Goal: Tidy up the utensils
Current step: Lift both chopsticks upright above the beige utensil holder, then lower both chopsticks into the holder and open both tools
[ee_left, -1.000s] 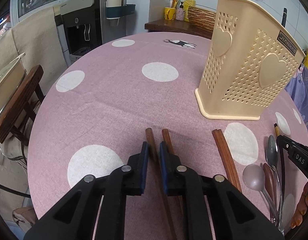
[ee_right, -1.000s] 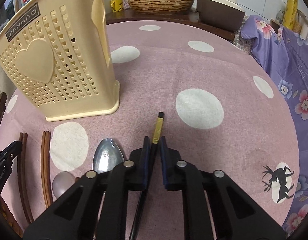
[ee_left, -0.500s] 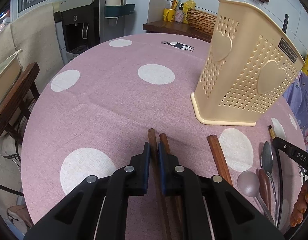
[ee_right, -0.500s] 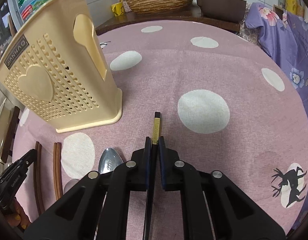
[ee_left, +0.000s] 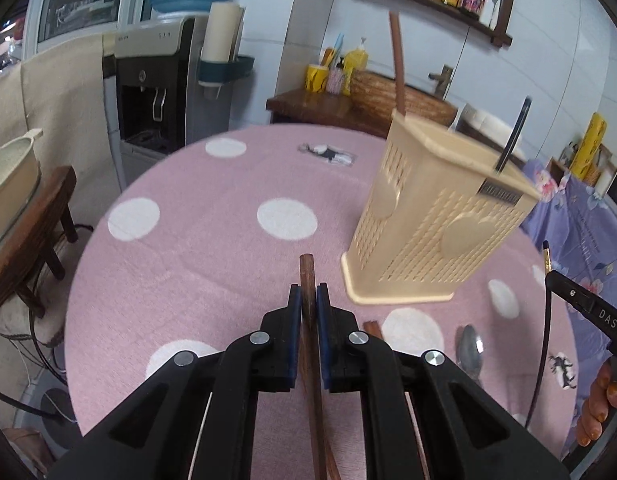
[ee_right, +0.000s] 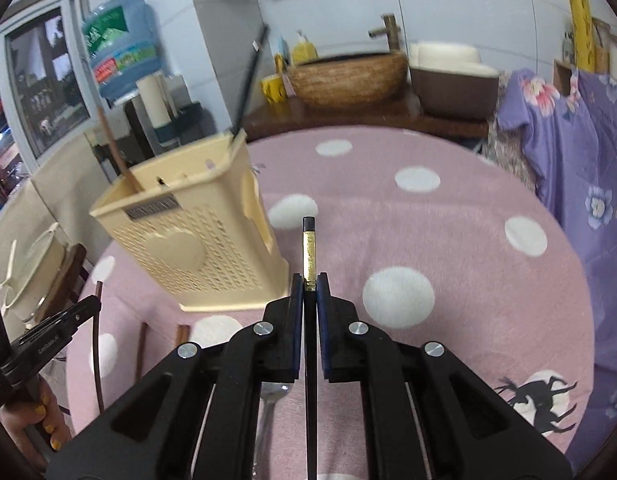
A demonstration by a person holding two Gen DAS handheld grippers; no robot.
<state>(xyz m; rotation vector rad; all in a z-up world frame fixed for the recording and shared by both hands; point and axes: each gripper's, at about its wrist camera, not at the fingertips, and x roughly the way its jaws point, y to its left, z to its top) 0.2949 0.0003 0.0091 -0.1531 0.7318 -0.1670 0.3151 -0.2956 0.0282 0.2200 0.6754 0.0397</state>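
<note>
Spoon (ee_left: 469, 350) shows only leftward — left tool (ee_left: 309, 304) clamps brown chopstick (ee_left: 307, 280), right tool (ee_right: 309, 286) black chopstick (ee_right: 309, 248).

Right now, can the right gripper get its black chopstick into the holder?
Probably yes. The right gripper holds the black chopstick above the table, the holder nearby to its left, top open, nothing between.

A brown wooden chopstick (ee_left: 307, 280) and a black chopstick with a gold band (ee_right: 309, 252) are each pinched between jaws. A cream perforated plastic utensil holder (ee_left: 436, 236) stands upright, holding two chopsticks. A steel spoon (ee_left: 469, 350) lies on the surface.
</note>
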